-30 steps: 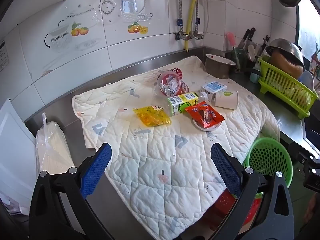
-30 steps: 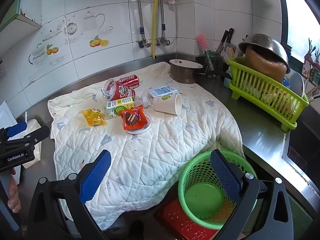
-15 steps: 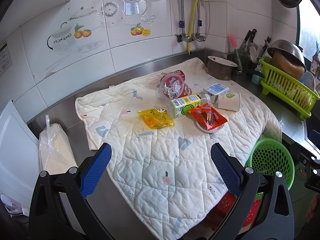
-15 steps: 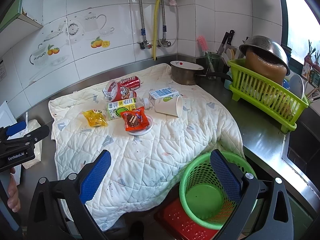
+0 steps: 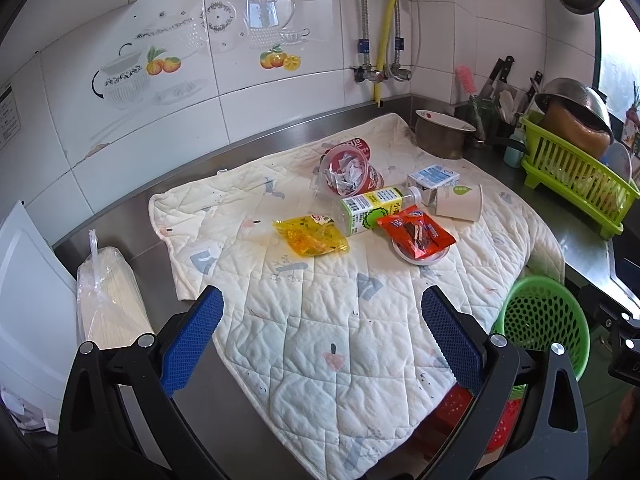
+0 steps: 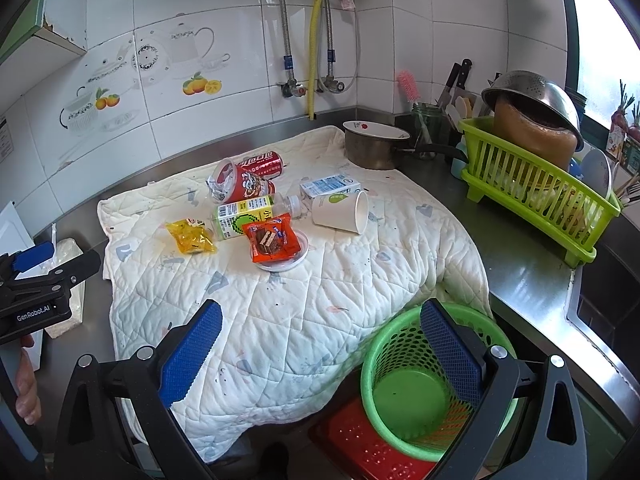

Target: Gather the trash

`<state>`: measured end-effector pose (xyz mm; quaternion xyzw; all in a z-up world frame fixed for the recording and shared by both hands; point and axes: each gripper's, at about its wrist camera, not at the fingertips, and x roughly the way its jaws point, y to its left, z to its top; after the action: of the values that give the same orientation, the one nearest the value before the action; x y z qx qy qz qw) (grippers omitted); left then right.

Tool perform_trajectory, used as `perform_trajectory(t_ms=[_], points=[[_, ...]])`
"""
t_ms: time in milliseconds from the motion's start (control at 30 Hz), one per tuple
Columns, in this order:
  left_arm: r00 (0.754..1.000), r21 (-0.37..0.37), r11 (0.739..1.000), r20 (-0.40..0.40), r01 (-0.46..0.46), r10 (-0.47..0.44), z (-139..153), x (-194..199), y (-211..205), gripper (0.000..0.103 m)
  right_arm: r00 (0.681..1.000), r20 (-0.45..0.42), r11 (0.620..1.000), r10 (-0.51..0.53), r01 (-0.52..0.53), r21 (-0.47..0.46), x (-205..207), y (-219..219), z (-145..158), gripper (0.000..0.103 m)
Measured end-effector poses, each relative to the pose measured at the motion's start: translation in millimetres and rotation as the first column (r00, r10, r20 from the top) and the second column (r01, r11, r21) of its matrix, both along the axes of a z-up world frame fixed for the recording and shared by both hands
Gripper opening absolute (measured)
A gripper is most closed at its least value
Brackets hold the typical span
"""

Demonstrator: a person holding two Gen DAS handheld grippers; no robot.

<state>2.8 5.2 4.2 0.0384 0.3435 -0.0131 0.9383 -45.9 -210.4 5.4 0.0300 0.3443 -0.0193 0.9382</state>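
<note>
- Kitchen setting: a steel counter [image 6: 532, 280] against a tiled wall, covered in the middle by a white quilted cloth [image 5: 320, 320] that carries all the trash.
- Left hand-held gripper [image 5: 320, 336]: jaws spread wide and empty, poised over the near edge of the cloth, well short of the litter.
- Right hand-held gripper [image 6: 320, 352]: likewise wide and holding nothing; its right finger sits in front of the green basket [image 6: 404, 400] in this view.
- Green basket: stands below the counter's front edge, on a red perforated tray [image 6: 360, 448]; it appears empty and is the likely receptacle.
- Nearest trash: yellow snack packet [image 5: 310, 238] and red wrapper [image 5: 416, 232], the latter lying on a shallow white lid [image 6: 282, 266].
- Behind these: a green-labelled bottle [image 5: 376, 208] on its side, a tipped paper cup [image 5: 460, 202], a small milk carton [image 5: 432, 178], a clear cup stuffed with scraps [image 5: 346, 172] and a red can [image 6: 262, 162].
- Step in hand, by judgement: first approach; nothing collected yet.
- Recommended technique: take the front items first. Pinch each flat packet at a raised edge so the cloth is not caught. Close across the bottle's narrow width to stop it rolling.
- Bystanders: a saucepan [image 6: 374, 148] and a green dish rack [image 6: 532, 188] stand to the right, clear of the working path.
</note>
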Motion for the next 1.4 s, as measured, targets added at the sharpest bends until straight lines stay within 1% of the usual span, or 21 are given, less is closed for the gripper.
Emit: perform_trajectory(t_ms=[767, 1400], points=[[1.0, 0.002, 1.0, -0.014, -0.009, 0.009, -5, 8, -4, 0.098, 1.0, -0.007, 1.0, 0.008, -0.008, 0.013, 8, -3, -6, 0.096], [1.0, 0.011, 1.0, -0.012, -0.026, 0.026, -5, 20, 5, 0.098, 1.0, -0.014, 0.999, 0.026, -0.026, 0.021, 21, 3, -10, 0.096]])
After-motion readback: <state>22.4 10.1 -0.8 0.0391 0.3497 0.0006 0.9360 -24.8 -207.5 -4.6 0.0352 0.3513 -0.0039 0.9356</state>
